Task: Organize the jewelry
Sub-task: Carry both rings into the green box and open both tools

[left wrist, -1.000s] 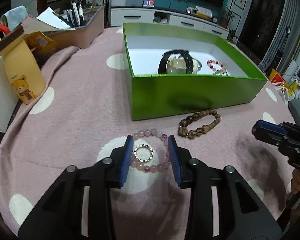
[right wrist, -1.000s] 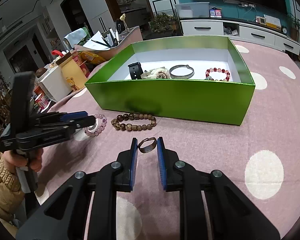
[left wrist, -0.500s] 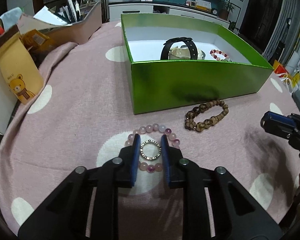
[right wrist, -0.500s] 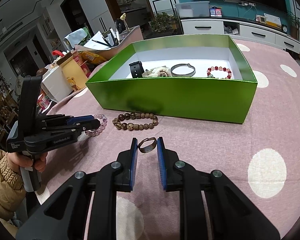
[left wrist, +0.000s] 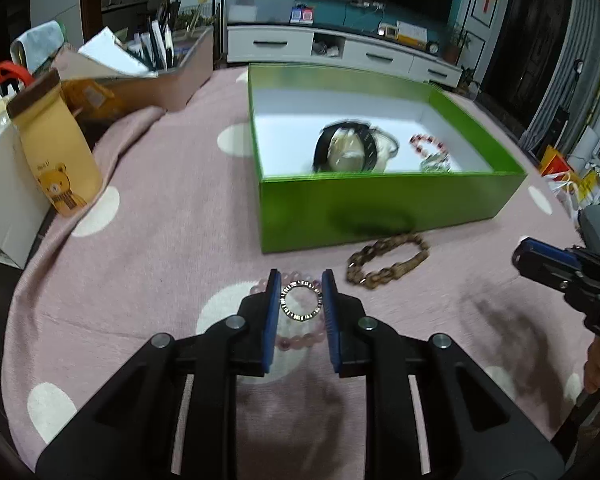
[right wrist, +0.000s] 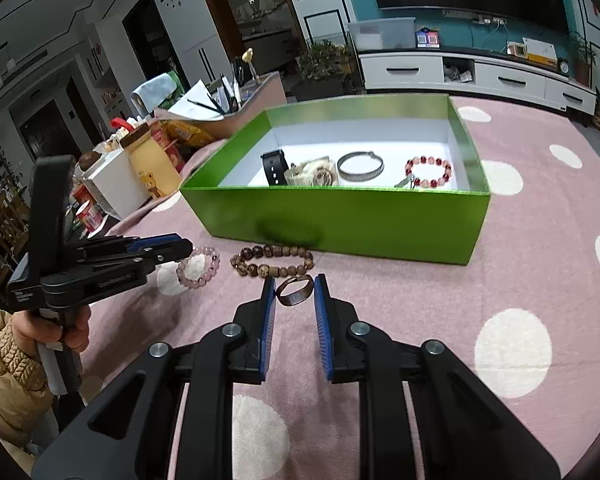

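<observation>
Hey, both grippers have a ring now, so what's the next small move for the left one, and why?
Probably carry the left gripper forward and to the right, over the near wall of the green box, then release. Its fingers are shut on the silver ring, held above the pink bracelet, and the box already holds a watch and other bracelets.

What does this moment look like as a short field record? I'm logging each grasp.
left gripper: shut on silver ring, above the pink bracelet
right gripper: shut on dark ring
on cloth: pink bracelet, brown bracelet, both in front of the box
green box: open, holds black watch, pale watch, metal bangle, red bracelet
not yet boxed: both rings, both bracelets on the cloth
</observation>
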